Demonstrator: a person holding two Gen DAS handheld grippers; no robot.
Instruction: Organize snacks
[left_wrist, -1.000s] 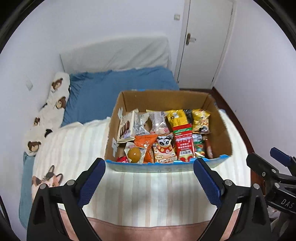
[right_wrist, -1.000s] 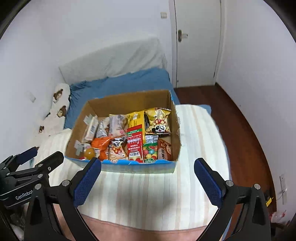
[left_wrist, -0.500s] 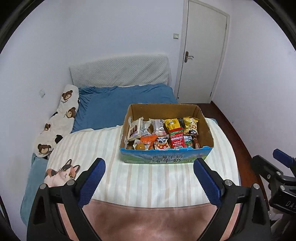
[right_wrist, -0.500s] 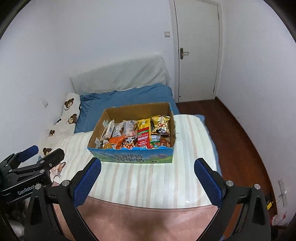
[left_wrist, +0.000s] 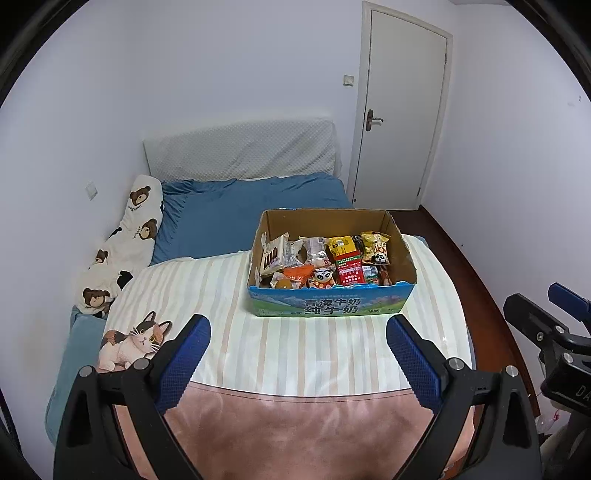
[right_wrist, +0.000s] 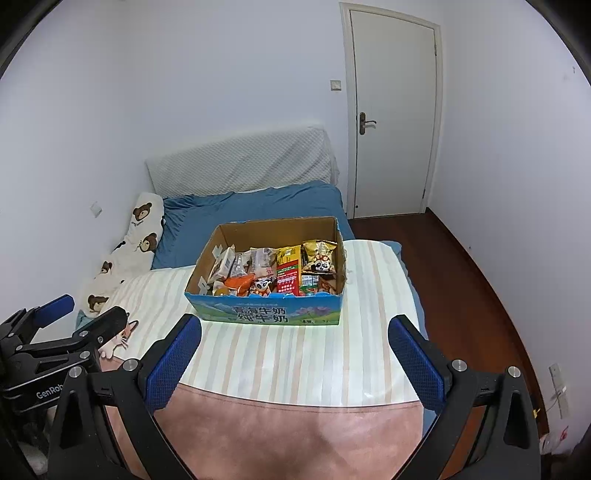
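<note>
Cardboard box (left_wrist: 328, 308) packed with snack packets (left_wrist: 325, 260) sits on striped blanket (left_wrist: 295, 354) atop bed, well ahead of both grippers. Left gripper (left_wrist: 297, 363) held wide, empty, box ahead and slightly right. Right gripper (right_wrist: 293, 360) likewise spread, empty, box ahead and slightly left. Bear-print pillow (left_wrist: 125, 240) far left; door (right_wrist: 393, 110) beyond.

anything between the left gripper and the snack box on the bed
Nothing but bare striped blanket between the open left gripper and the snack box; the left wrist view shows that stretch plainly.
</note>
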